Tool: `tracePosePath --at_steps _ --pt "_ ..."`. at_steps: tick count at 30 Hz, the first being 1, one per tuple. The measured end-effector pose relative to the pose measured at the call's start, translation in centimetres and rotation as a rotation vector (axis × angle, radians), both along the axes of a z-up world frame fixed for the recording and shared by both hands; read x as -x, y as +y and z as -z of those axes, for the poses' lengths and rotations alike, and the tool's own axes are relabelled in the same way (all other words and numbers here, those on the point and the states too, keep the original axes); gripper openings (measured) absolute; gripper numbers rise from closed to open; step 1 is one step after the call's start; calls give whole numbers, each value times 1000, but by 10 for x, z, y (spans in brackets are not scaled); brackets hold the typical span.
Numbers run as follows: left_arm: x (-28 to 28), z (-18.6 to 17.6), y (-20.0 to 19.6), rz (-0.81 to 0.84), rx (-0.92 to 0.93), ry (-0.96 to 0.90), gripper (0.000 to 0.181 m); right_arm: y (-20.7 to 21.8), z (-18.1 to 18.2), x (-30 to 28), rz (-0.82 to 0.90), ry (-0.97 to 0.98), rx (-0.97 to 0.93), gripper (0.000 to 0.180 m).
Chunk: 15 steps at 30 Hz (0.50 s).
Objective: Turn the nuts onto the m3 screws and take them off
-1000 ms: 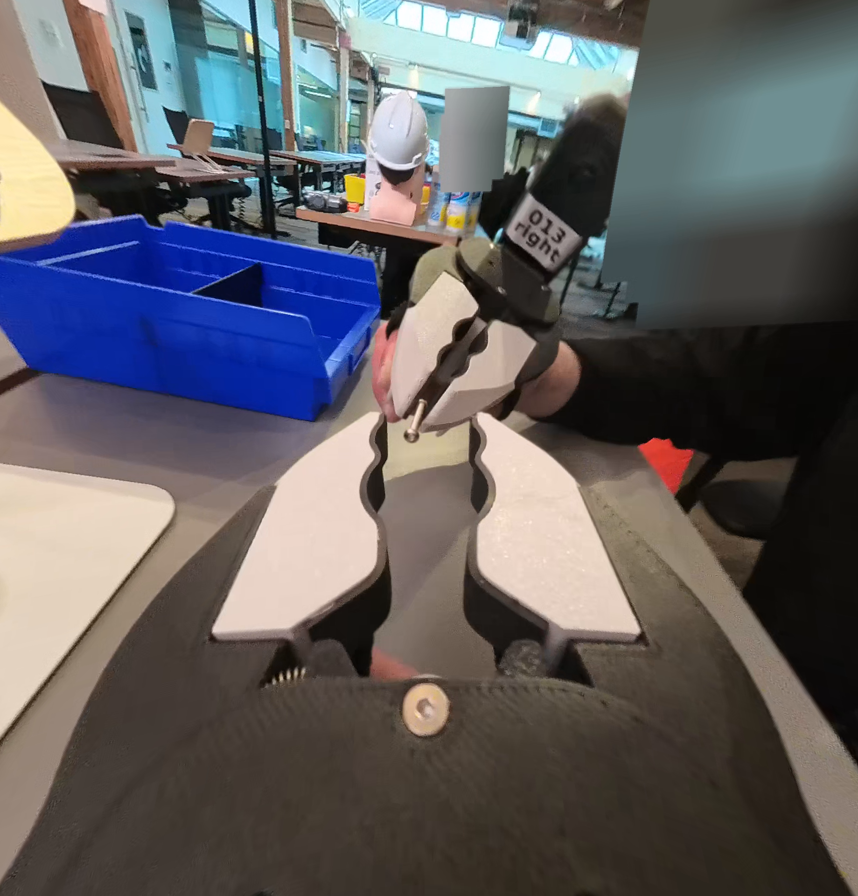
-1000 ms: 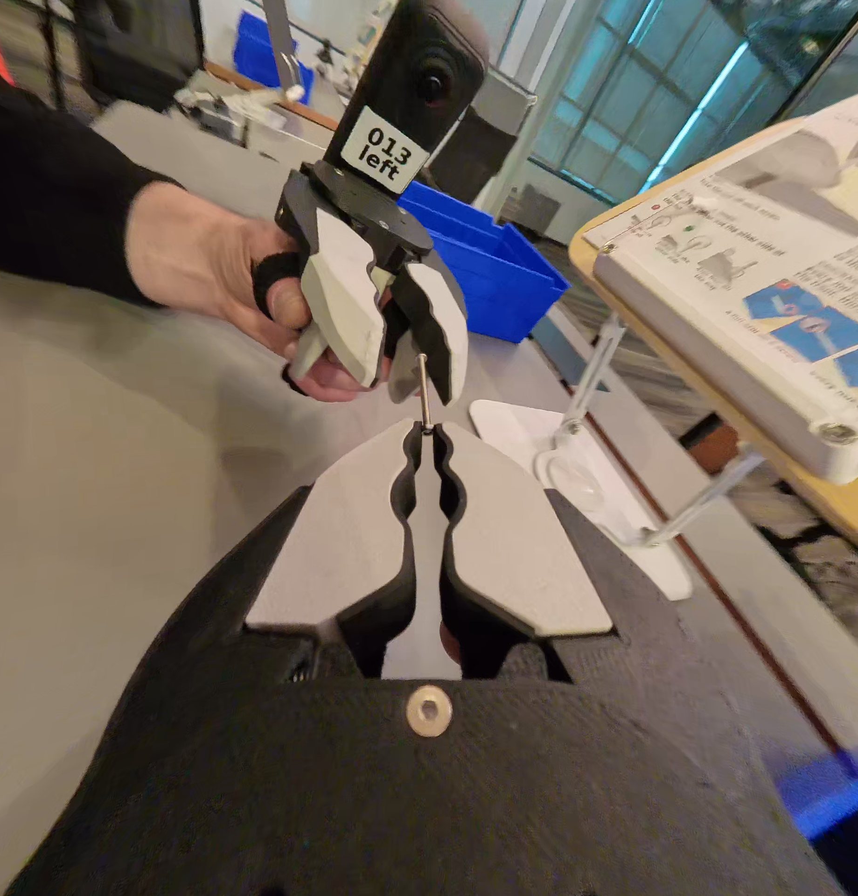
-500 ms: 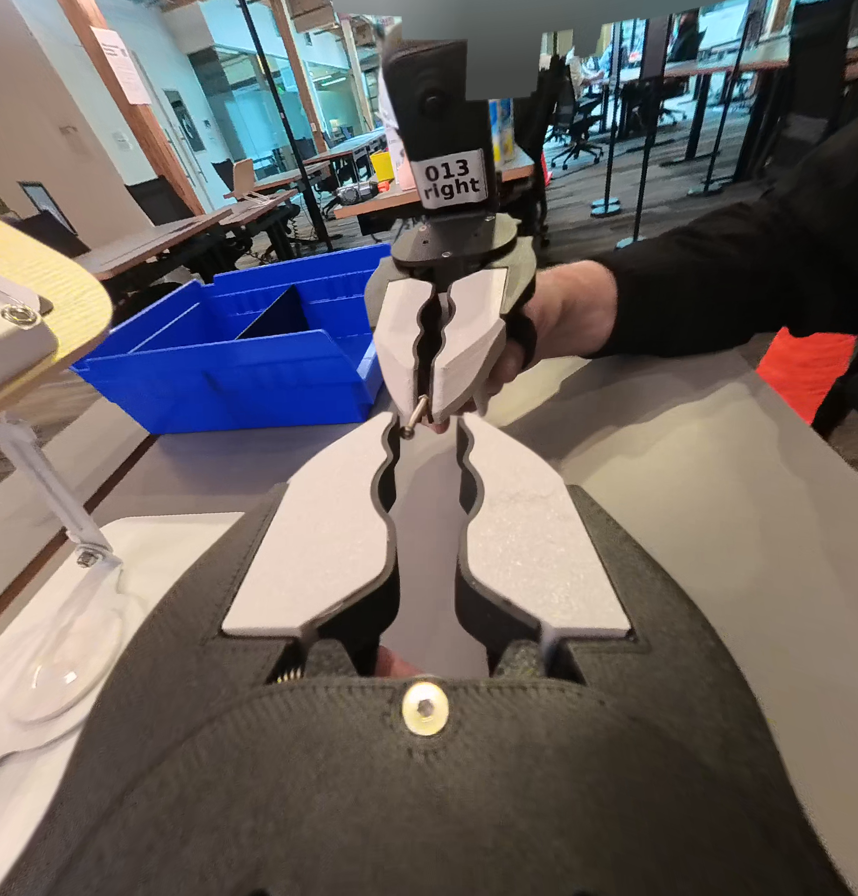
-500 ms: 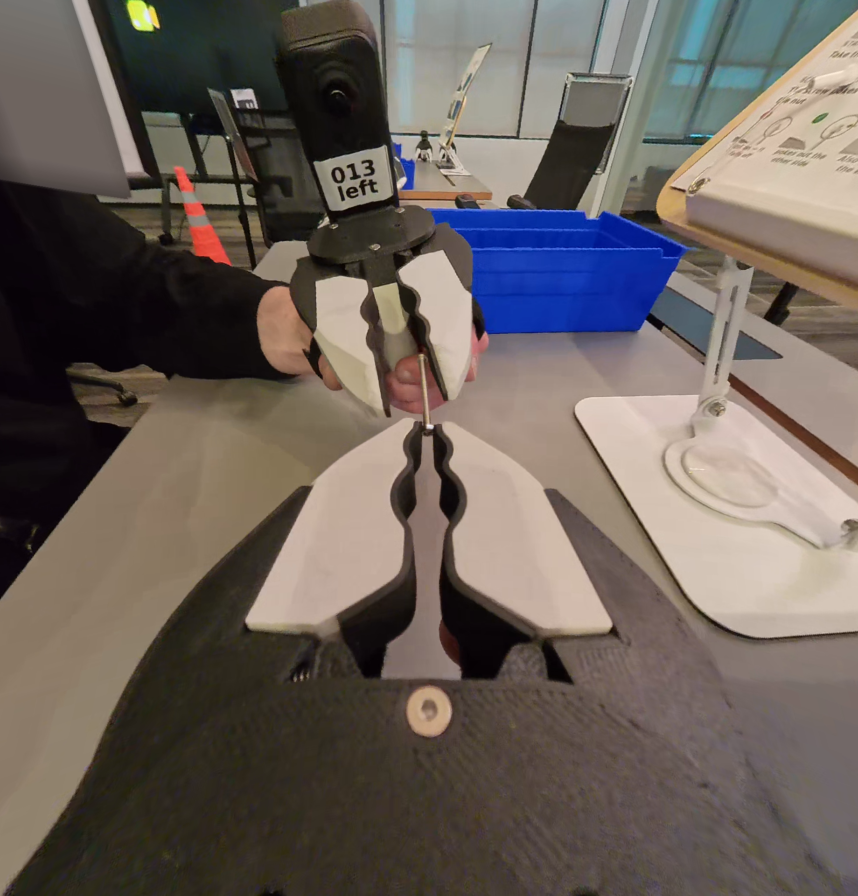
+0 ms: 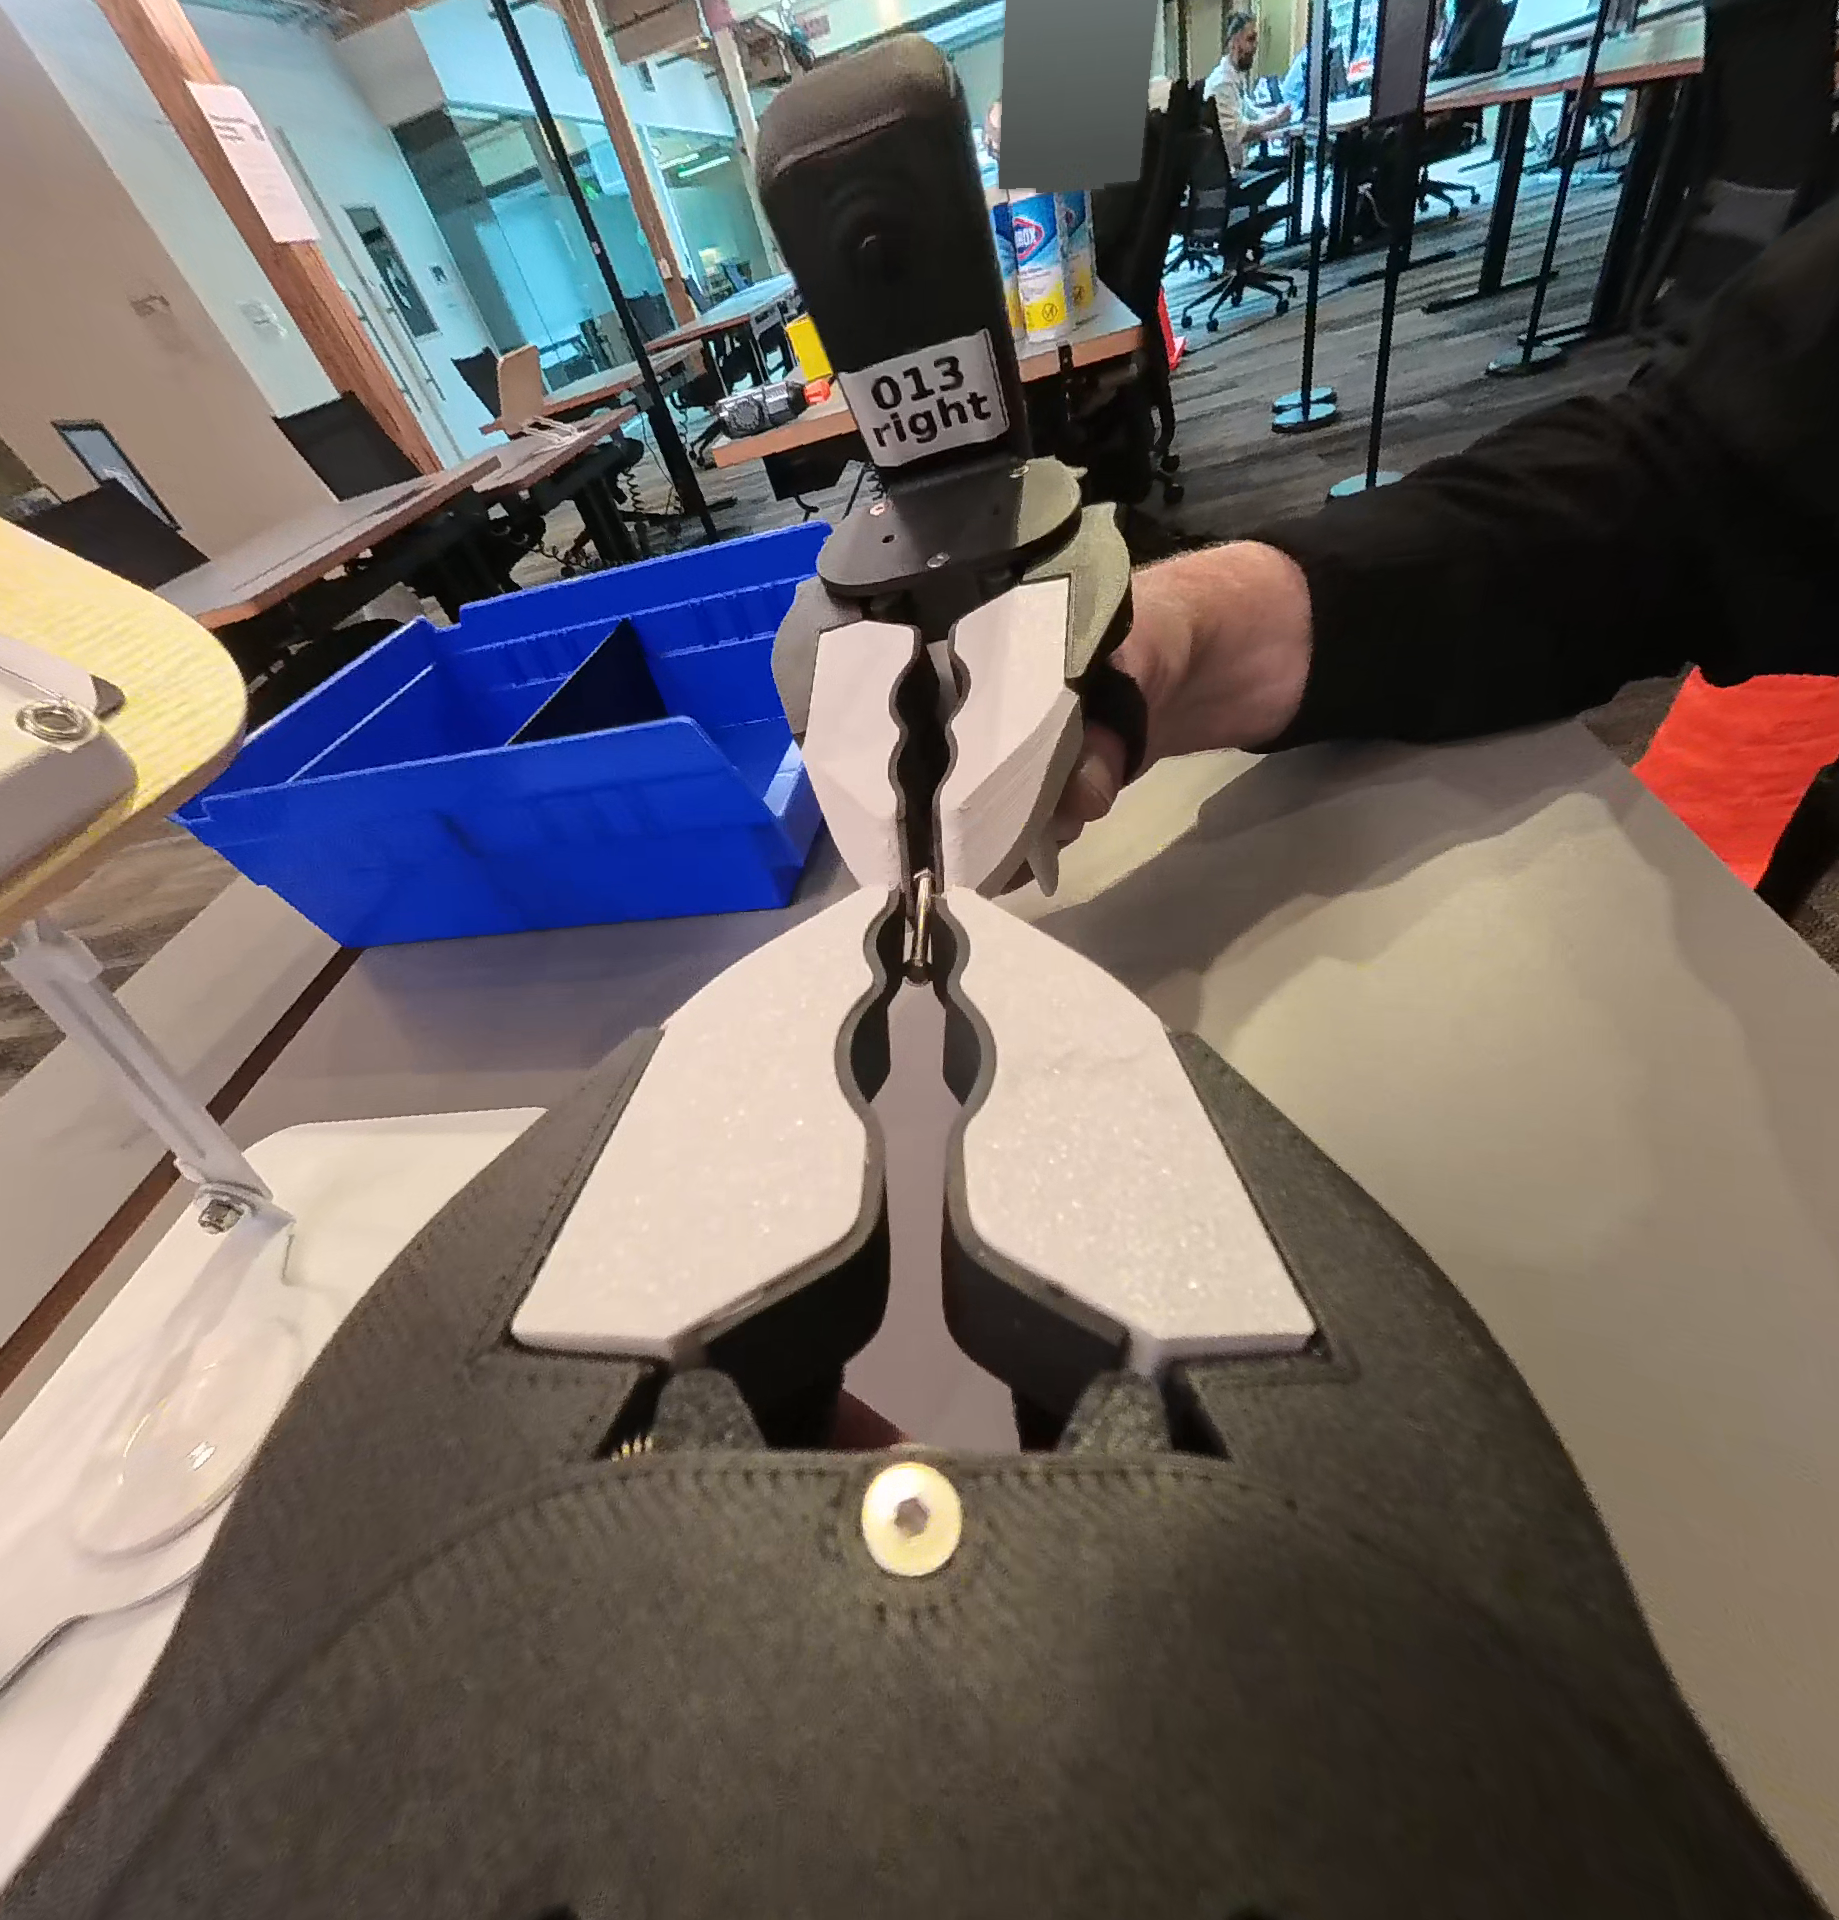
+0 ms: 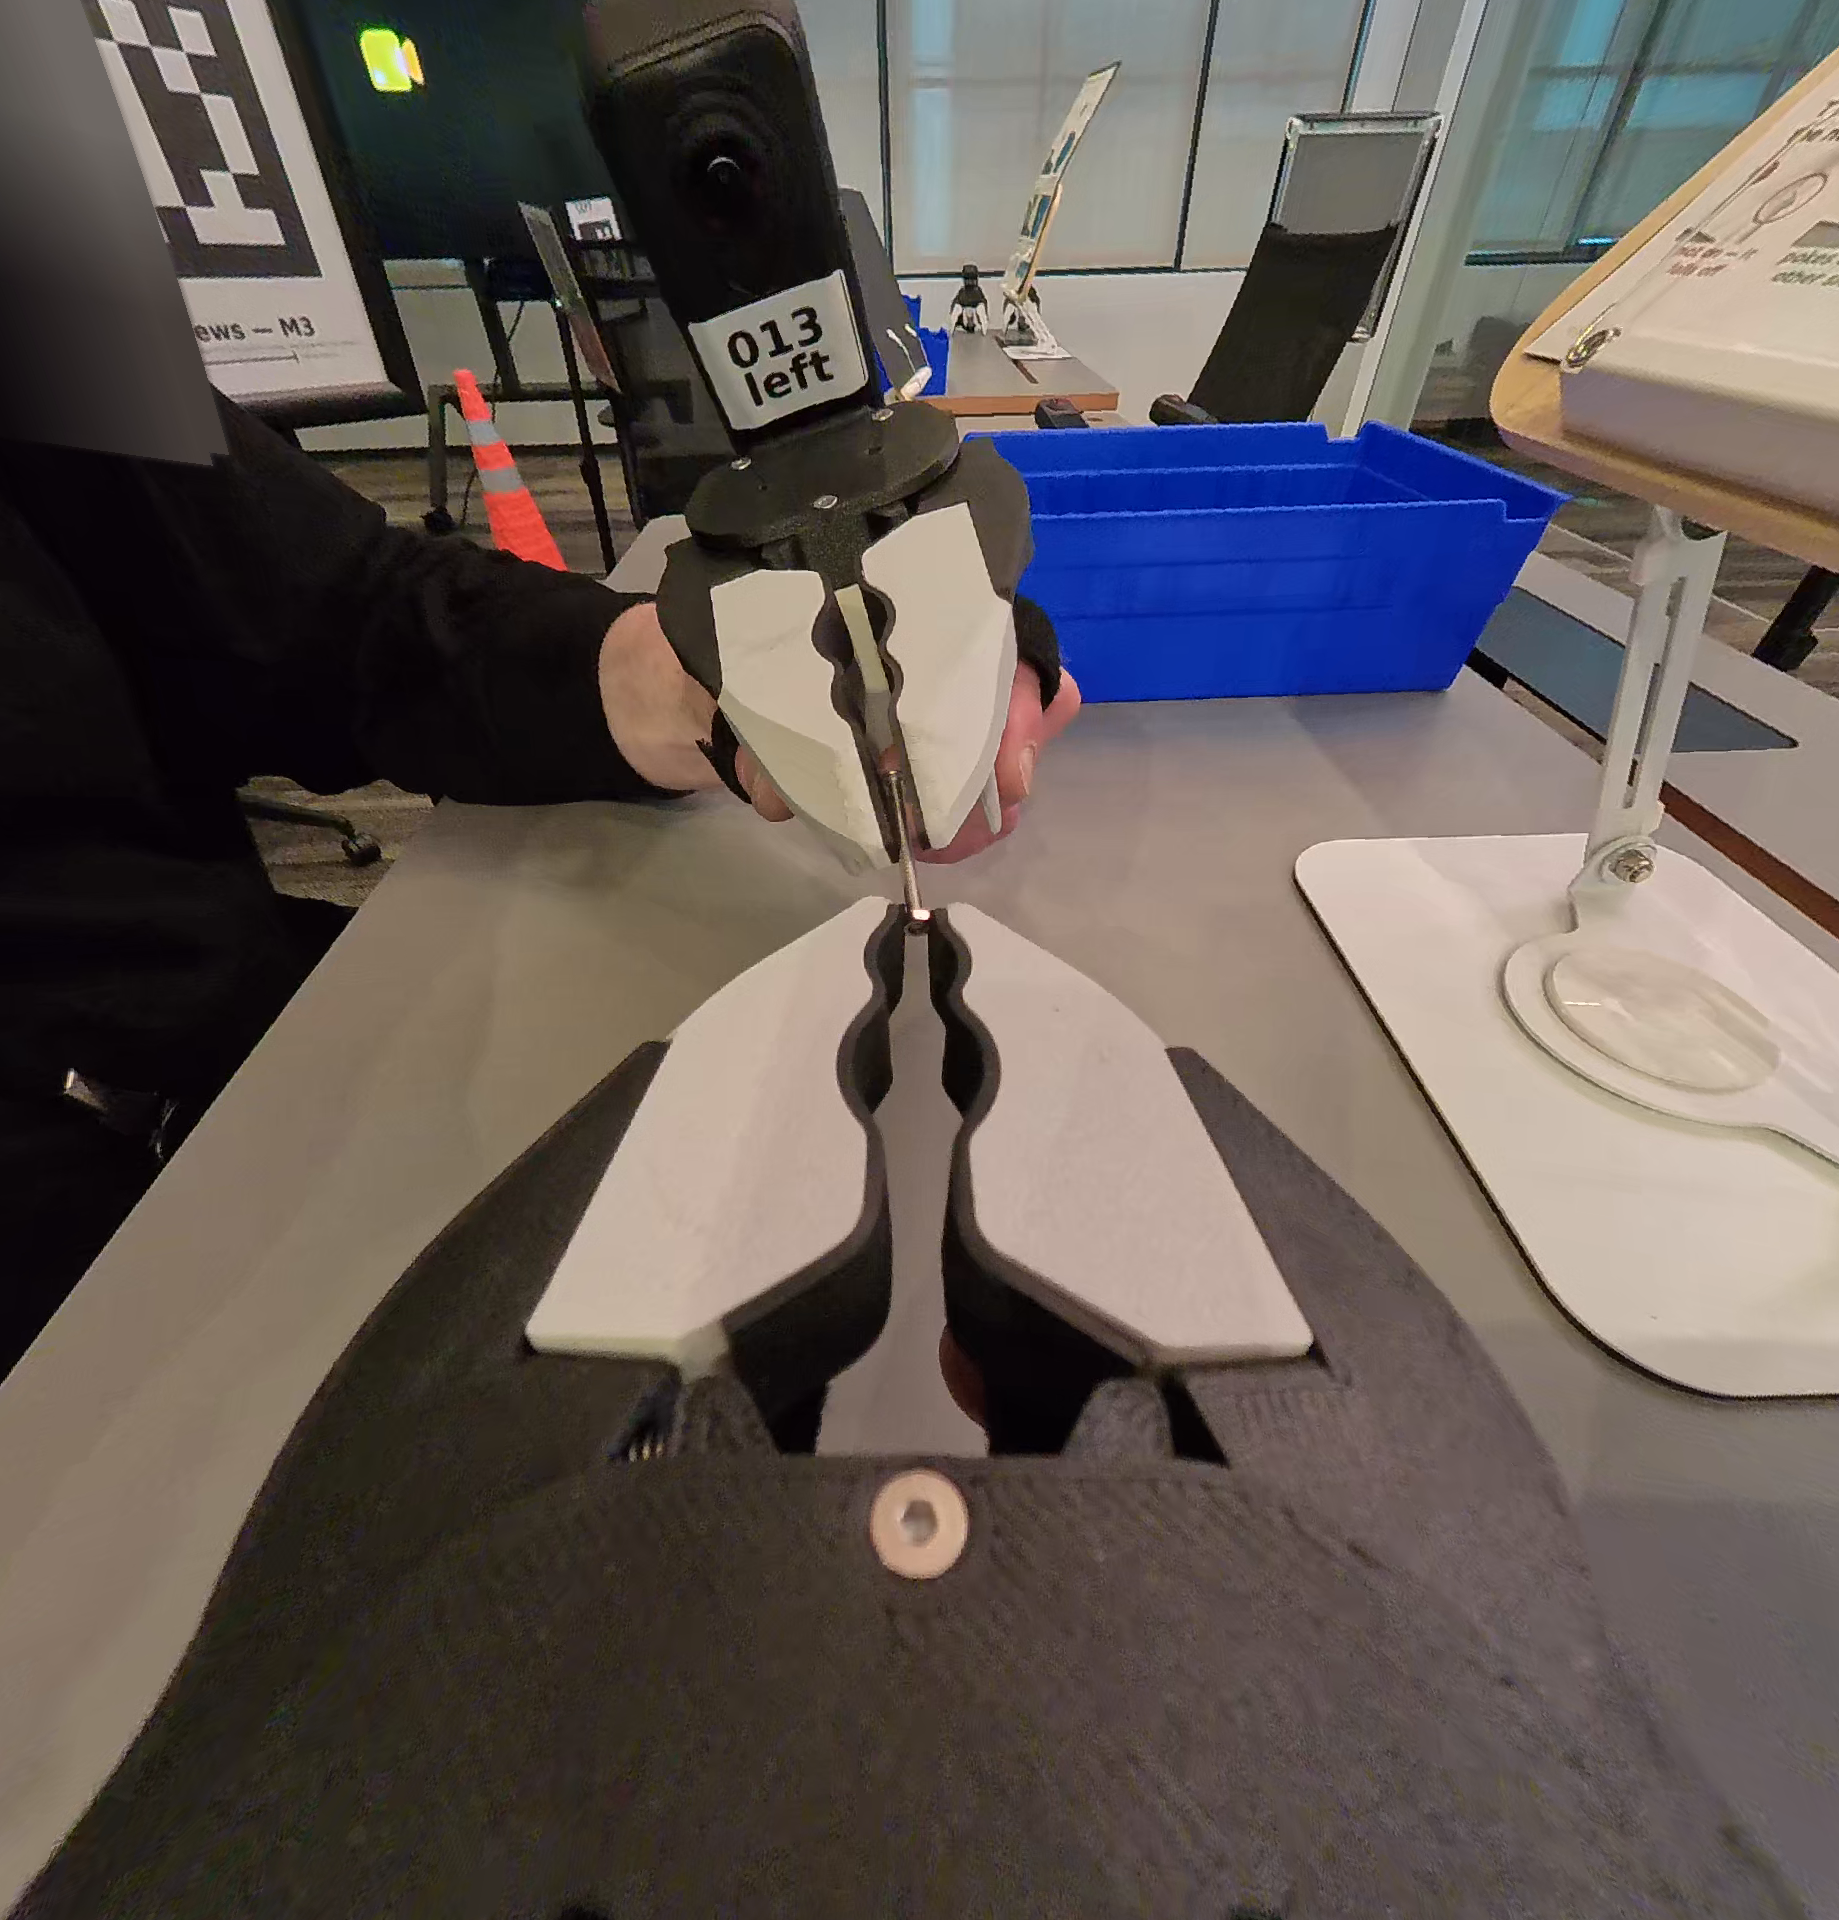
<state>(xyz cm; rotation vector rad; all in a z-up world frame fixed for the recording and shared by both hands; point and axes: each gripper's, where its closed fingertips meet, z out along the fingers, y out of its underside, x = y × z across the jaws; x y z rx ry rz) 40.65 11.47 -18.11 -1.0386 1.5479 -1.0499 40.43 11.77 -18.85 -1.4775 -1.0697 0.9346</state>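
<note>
Both grippers meet tip to tip above the grey table (image 5: 1517,1091). My left gripper (image 5: 920,914) is shut on a thin metal M3 screw (image 5: 922,935), which runs along the gap between its fingertips. Facing it, my right gripper (image 5: 925,878) is shut, its tips touching the screw's far end. In the right wrist view the screw (image 6: 907,831) sticks out of the left gripper (image 6: 899,852) down to my right gripper (image 6: 917,912), which pinches a small nut (image 6: 920,914) at its tips. A hand holds each gripper.
A blue divided bin (image 5: 541,810) stands at the table's far side and also shows in the right wrist view (image 6: 1258,582). A white stand base (image 6: 1621,1091) carrying a clear lens and a tilted instruction board sits beside the grippers. An orange cone (image 6: 499,468) stands on the floor.
My left gripper was open around the screw's end and has now shut on it. Both grippers have swung round to face each other squarely, with the right still pinching at its tips.
</note>
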Motion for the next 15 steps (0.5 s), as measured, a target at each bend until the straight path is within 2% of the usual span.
tracePosePath --at_steps 5,8,12,15 --pt "1 -2 -1 6 -3 -21 5 -1 -2 1 -14 18 9 5" --pt "1 -4 -1 2 -17 -25 17 -1 -4 -1 -16 36 18 5" --pt "1 -3 -1 3 -36 -25 15 -2 -6 -2 -31 61 38 5" --pt "2 -4 -1 0 -50 -31 5 -4 -4 0 -47 59 53 5"
